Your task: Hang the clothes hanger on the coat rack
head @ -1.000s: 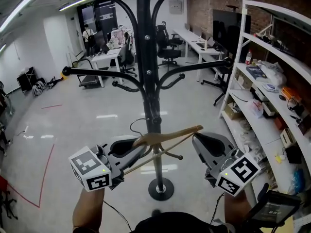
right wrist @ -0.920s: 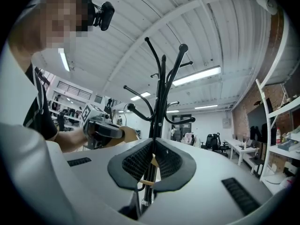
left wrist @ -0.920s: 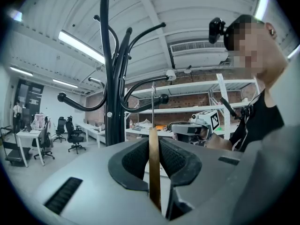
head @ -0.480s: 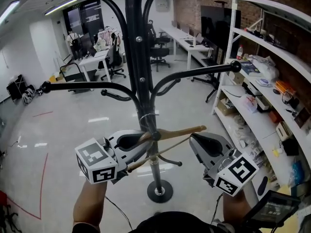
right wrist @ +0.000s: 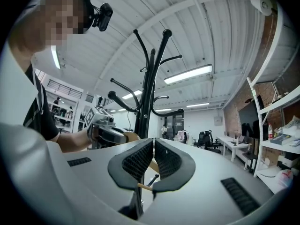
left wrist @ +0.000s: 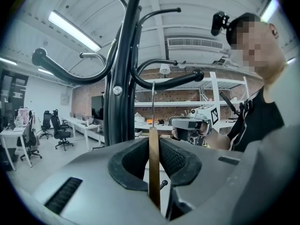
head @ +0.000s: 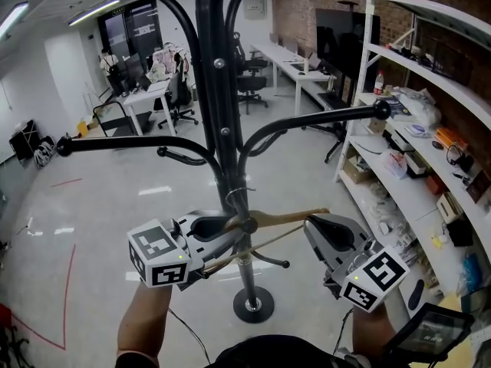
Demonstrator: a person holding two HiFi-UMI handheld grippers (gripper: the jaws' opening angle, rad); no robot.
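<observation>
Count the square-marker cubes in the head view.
2. One marker cube rides on the left gripper, lower left of the coat rack pole. The other rides on the right gripper, lower right. None appears hidden.

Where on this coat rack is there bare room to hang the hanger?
Both long arms are bare: the right arm toward the shelves, the left arm over open floor. Crowded low at the pole, where the hanger, left hand-held gripper and right hand-held gripper meet.
</observation>
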